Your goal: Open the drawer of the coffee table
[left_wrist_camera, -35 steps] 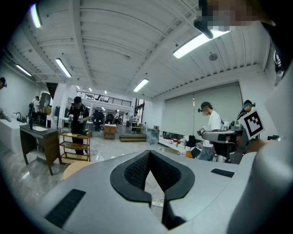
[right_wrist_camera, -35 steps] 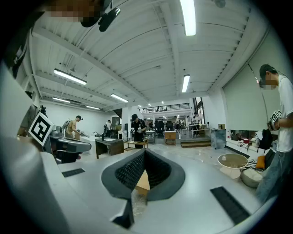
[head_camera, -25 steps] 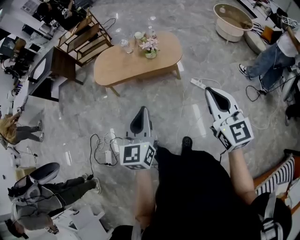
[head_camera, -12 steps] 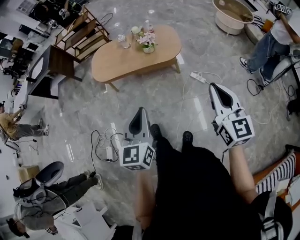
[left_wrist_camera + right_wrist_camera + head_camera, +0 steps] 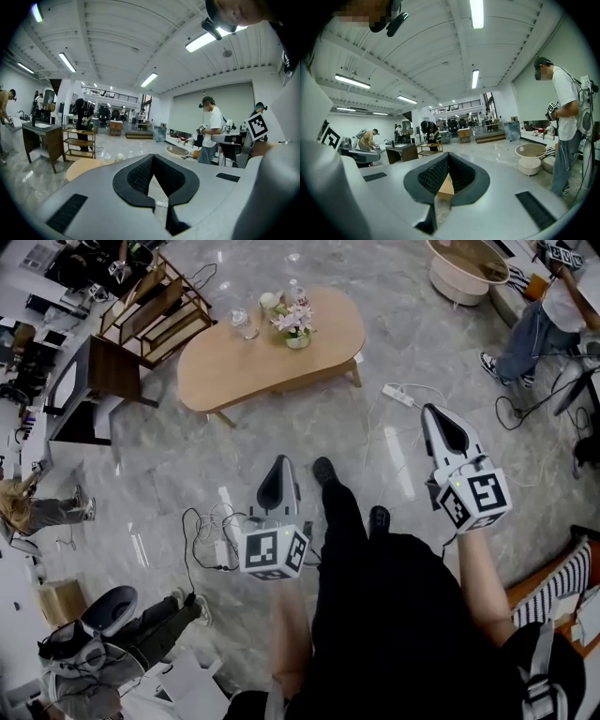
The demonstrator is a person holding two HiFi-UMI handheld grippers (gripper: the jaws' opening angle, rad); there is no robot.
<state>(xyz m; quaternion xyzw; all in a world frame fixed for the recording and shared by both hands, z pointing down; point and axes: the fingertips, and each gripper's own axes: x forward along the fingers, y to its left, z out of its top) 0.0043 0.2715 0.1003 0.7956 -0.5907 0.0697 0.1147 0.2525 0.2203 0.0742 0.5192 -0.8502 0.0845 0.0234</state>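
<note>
The coffee table (image 5: 253, 357) is an oval, light wood top on legs, standing on the grey marble floor in the upper middle of the head view; no drawer shows from here. Both grippers are held out in front of the person, well short of the table. My left gripper (image 5: 280, 463) points at the table's near edge, jaws together with nothing in them. My right gripper (image 5: 437, 412) is off the table's right end, also shut and empty. The left gripper view shows its closed jaws (image 5: 153, 156) with the table (image 5: 82, 168) low at left. Through the right gripper's closed jaws (image 5: 447, 155) a strip of wood (image 5: 446, 186) shows.
A flower vase (image 5: 297, 326) and glass jars (image 5: 246, 322) stand on the table. A power strip (image 5: 397, 396) and cables (image 5: 217, 545) lie on the floor. A wooden shelf (image 5: 155, 301), a dark desk (image 5: 94, 381), a round white tub (image 5: 466, 273) and several people ring the space.
The person has stepped toward the table, one foot now ahead between the grippers. Both grippers have moved forward and a little lower, jaws still shut.
</note>
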